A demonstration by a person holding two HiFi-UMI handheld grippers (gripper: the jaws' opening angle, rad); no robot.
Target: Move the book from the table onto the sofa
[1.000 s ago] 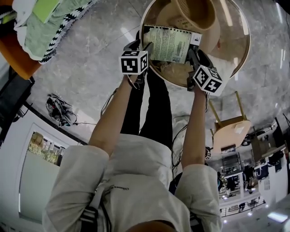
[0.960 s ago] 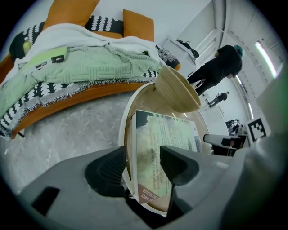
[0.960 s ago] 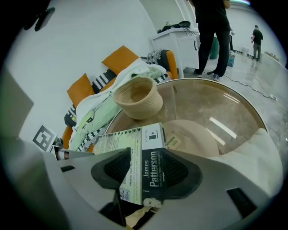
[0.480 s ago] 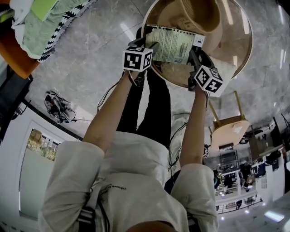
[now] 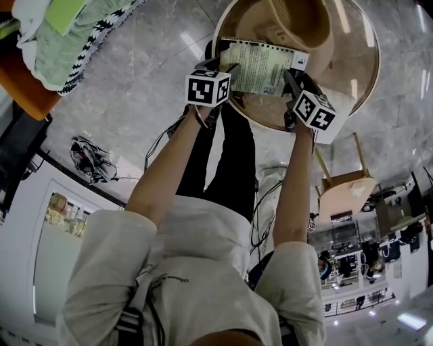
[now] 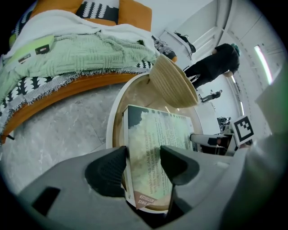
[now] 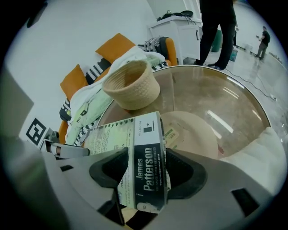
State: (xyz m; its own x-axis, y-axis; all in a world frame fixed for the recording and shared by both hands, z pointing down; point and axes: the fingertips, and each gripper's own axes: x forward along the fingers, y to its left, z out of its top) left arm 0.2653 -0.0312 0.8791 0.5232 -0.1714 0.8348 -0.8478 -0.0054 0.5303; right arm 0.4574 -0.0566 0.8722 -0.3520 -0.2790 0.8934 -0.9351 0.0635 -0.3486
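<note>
Starting with the head view, I am seeing the pale green paperback book [image 5: 260,66] lying on the round glass-topped table with a wooden rim [image 5: 355,64], just near of a woven straw basket [image 5: 298,20]. I judge that nothing of the move is done yet. Gripping, lifting, carrying left and setting down on the orange sofa [image 5: 24,94] with its green blanket [image 5: 74,47] are all left. The left gripper [image 5: 224,67] is sitting at the book's left end and the right gripper [image 5: 292,78] at its right end, both well apart from the sofa. Only this view is showing me both grippers around the book at once, and the basket's inside. Moving to the left gripper view, the jaws have just been opening and are standing wide, with the book's end lying between them. One pad is just beside its edge, and I judge neither is squeezing. This view is adding the sofa's black-and-white patterned cushion [image 6: 96,9] and a person in dark clothes [image 6: 216,63] far off. In the right gripper view, the jaws have also just been opening and are straddling the book's black spine with white lettering, which is showing nowhere else. They are gripping nothing. A white cabinet [image 7: 180,27] is standing beyond the table.
</note>
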